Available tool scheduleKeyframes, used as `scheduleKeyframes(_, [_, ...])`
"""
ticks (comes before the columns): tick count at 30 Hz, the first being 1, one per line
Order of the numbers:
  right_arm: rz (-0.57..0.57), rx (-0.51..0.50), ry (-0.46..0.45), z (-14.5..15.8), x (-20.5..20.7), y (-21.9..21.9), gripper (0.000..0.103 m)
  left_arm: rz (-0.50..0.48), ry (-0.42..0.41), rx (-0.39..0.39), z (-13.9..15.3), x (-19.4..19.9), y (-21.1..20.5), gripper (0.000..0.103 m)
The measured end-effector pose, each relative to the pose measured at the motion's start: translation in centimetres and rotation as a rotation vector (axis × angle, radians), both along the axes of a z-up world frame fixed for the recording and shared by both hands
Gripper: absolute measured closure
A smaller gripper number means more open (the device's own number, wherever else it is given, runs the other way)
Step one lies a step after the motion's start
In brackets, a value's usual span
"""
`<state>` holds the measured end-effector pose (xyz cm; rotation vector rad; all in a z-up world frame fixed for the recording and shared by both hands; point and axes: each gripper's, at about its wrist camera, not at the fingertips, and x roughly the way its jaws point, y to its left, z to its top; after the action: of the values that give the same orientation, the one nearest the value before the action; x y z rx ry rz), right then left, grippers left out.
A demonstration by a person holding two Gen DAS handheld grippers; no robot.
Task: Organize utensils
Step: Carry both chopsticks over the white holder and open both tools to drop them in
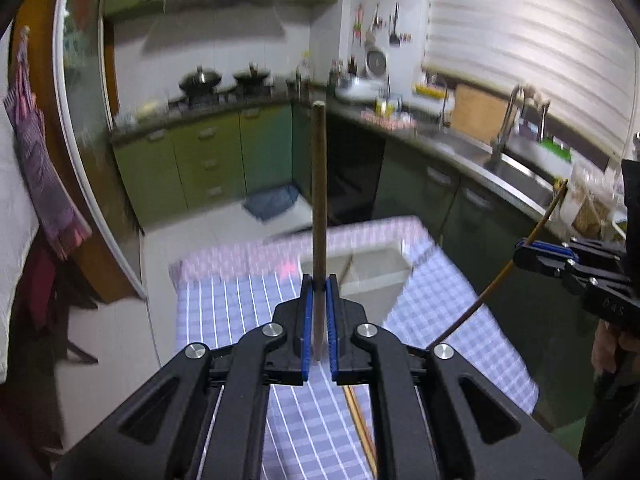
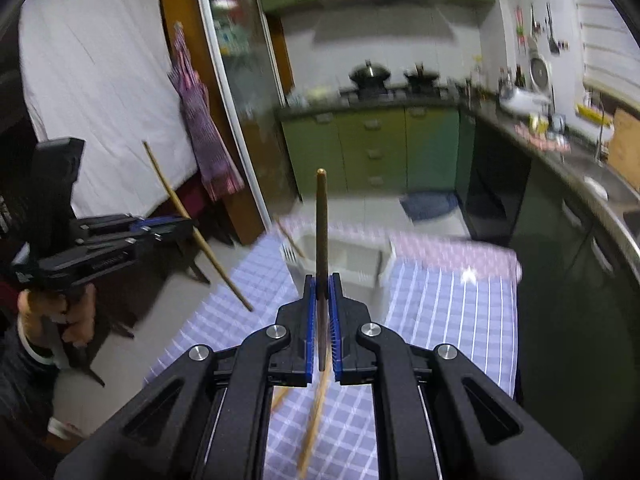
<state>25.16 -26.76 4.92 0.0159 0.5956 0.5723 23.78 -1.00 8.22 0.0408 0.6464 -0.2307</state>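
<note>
Chopsticks are up in the air, one per tool: the left gripper (image 1: 319, 284) pinches a chopstick (image 1: 319, 200) upright, the right gripper (image 2: 322, 284) clamps another chopstick (image 2: 321, 232), both above the checked tablecloth (image 1: 248, 320) near a white bin (image 1: 372, 280).

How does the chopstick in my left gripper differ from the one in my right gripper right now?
Tip: the left gripper's chopstick shows a blunt, flat end; the right gripper's chopstick ends rounded.
Seen from the other wrist view: the left one looks thicker and pale tan; the right one looks thinner and yellower.
Shared: the left gripper and right gripper are each shut on one, held in the air above the checked tablecloth.
</note>
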Motion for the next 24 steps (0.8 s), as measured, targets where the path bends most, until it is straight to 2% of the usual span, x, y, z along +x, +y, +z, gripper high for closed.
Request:
scheduleKeyframes(3, [-0.01, 0.025, -0.06, 2.6, 0.9, 0.6, 0.096, 0.023, -0.073, -0.023, 2.4, 1.2, 0.0, 0.096])
scheduleKeyframes(6, [-0.036, 0.031, -0.094, 4.0, 2.6, 1.1, 0.096, 0.041, -0.115, -0.053, 3.4, 2.9, -0.1, 0.096])
scheduleKeyframes(11, [-0.094, 0.028, -0.107, 4.2, 6.5, 1.8, 0.096, 0.05, -0.138, -0.074, 2.9, 6.1, -1.1, 0.096])
scheduleKeyframes(17, [-0.12, -0.022, -0.017, 0.7, 10.9, 2.8, 0.096, 0.045, -0.016, -0.05, -1.6, 9.2, -2.1, 0.096])
scheduleKeyframes(21, [-0.11, -0.076, 0.028, -1.9, 12.2, 3.8, 0.096, 0.035, 0.068, -0.049, -4.1, 10.0, -2.2, 0.096])
scheduleKeyframes(24, [-0.11, -0.103, 0.04, -3.0, 12.4, 4.2, 0.095, 0.034, 0.097, -0.027, -5.4, 10.1, -2.6, 0.096])
